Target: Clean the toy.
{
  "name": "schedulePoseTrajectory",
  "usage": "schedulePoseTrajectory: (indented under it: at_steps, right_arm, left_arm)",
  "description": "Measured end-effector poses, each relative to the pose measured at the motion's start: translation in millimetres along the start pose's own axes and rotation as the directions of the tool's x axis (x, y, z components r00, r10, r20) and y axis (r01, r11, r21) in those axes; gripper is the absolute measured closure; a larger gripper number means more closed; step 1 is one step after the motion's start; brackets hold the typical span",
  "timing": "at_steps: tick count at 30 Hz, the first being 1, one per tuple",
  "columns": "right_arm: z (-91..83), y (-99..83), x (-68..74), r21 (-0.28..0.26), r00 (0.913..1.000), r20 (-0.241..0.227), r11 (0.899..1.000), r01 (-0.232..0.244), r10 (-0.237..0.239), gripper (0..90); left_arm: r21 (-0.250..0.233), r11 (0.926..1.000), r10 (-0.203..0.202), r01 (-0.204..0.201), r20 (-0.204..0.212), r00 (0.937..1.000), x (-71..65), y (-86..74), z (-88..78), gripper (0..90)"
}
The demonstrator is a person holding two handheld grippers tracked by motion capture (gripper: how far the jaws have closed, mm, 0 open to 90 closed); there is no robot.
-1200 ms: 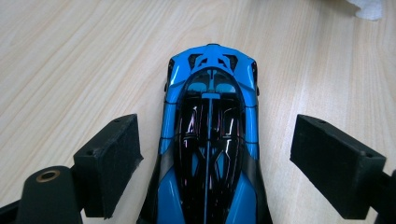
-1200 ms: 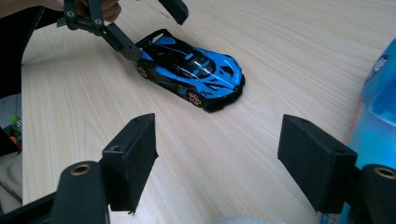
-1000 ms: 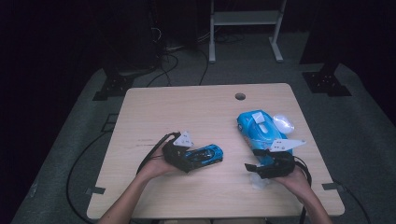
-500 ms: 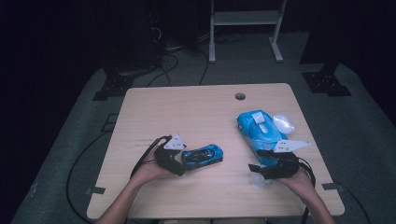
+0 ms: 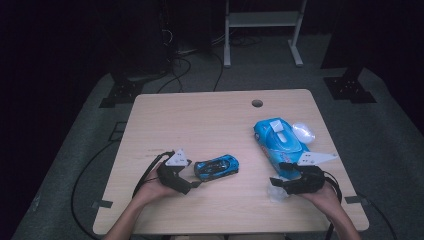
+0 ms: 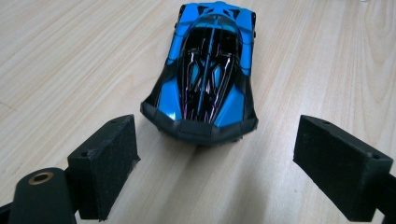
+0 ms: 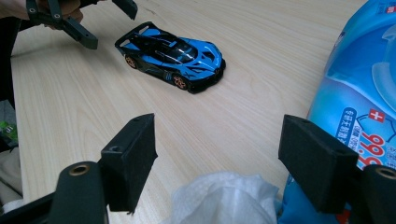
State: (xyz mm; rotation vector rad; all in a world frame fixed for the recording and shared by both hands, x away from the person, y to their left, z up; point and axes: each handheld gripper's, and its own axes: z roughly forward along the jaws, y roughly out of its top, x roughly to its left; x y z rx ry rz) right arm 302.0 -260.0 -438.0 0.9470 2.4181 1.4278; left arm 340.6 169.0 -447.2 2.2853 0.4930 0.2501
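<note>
A blue and black toy car (image 5: pixel 216 167) stands on the wooden table (image 5: pixel 210 125), left of centre. My left gripper (image 5: pixel 192 175) sits just left of it and is open. In the left gripper view the car's tail (image 6: pixel 208 70) lies a little beyond the gripper (image 6: pixel 219 144), with neither pad touching it. My right gripper (image 5: pixel 278 176) rests near the front right and is open. A crumpled white tissue (image 7: pixel 219 198) lies low between its pads (image 7: pixel 133 154), apart from both. A blue pack of wet wipes (image 5: pixel 279 140) lies just beyond that gripper.
A clear plastic lid (image 5: pixel 304 132) lies beside the wipes pack at the right. The table has a cable hole (image 5: pixel 257 103) near its far edge. In the right gripper view the wipes pack (image 7: pixel 359 93) is close on the right and the left gripper (image 7: pixel 88 25) is behind the car (image 7: pixel 173 53).
My left gripper has drawn back to the left, off the toy car, which stays where it was. The right gripper has hardly moved.
</note>
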Motion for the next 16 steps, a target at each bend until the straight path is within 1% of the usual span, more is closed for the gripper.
schedulePoseTrajectory:
  at_steps: [7, 9, 11, 14, 16]
  right_arm:
    - [-0.3, -3.9, 1.9, 0.000, 1.0000, 0.001, 1.000, -0.004, 0.004, 26.4]
    - [-1.5, -5.0, 1.7, -0.002, 1.0000, 0.004, 1.000, -0.008, 0.008, 26.2]
    - [-2.8, -6.2, 1.2, -0.013, 0.9999, 0.008, 1.000, -0.008, 0.009, 25.8]
    - [-4.3, -8.3, 2.0, -0.024, 0.9999, 0.009, 1.000, -0.015, 0.015, 25.7]
    - [-4.5, -9.4, 2.0, -0.024, 0.9999, 0.010, 1.000, -0.008, 0.008, 25.4]
  left_arm:
    - [-0.010, 0.9998, -0.017, 0.017, -0.011, 0.9998, -0.7, -12.0, -9.8, 12.9]
    - [-0.020, 0.9993, -0.031, 0.030, -0.018, 0.9994, -0.2, -16.4, -14.3, 12.7]
    - [-0.039, 0.9979, -0.053, 0.052, -0.025, 0.9983, -0.8, -20.6, -17.9, 12.1]
    - [-0.047, 0.9972, -0.059, 0.058, -0.031, 0.9978, -2.2, -24.5, -22.8, 11.5]
    - [-0.057, 0.9964, -0.065, 0.063, -0.040, 0.9971, -3.0, -25.9, -25.4, 10.6]
